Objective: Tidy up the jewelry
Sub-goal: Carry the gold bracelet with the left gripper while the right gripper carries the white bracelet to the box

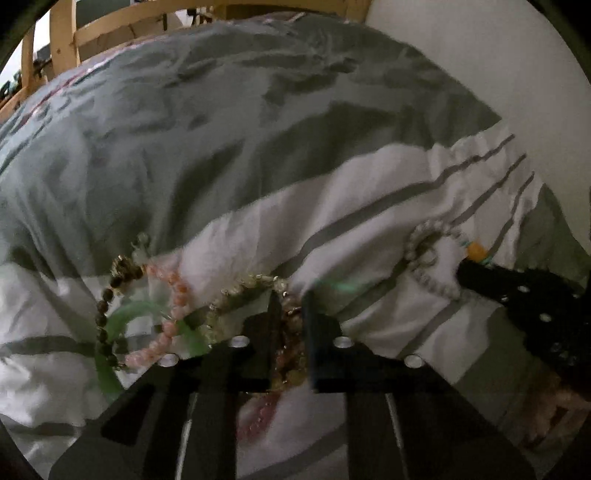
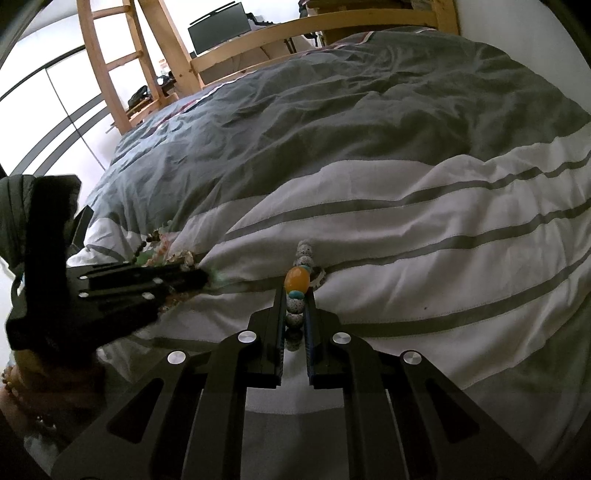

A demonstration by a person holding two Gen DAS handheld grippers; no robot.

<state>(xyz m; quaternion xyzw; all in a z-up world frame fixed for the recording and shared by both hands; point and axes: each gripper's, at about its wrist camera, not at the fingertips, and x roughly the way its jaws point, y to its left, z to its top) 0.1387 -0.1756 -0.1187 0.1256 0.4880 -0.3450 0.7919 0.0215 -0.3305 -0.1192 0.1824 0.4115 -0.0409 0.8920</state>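
A pile of bracelets lies on the striped duvet point(image 1: 258, 229): a green jade bangle point(image 1: 110, 325), a pink bead bracelet point(image 1: 173, 306), a dark brown bead strand point(image 1: 105, 306) and a pale yellow bead bracelet point(image 1: 243, 288). My left gripper point(image 1: 291, 306) is shut on a reddish-amber bead bracelet point(image 1: 290, 350) in that pile. My right gripper point(image 2: 295, 295) is shut on a white speckled bead bracelet point(image 2: 295, 314) with an orange bead point(image 2: 296, 279) and turquoise spacers. That bracelet point(image 1: 428, 254) and the right gripper point(image 1: 465, 275) also show in the left wrist view, at the right.
The bed's grey and white duvet point(image 2: 406, 221) fills both views. A wooden bed frame and ladder point(image 2: 122, 74) stand at the far end, with a monitor point(image 2: 218, 31) behind. A white wall point(image 1: 498, 74) runs along the right. The left gripper point(image 2: 199, 277) sits at left in the right wrist view.
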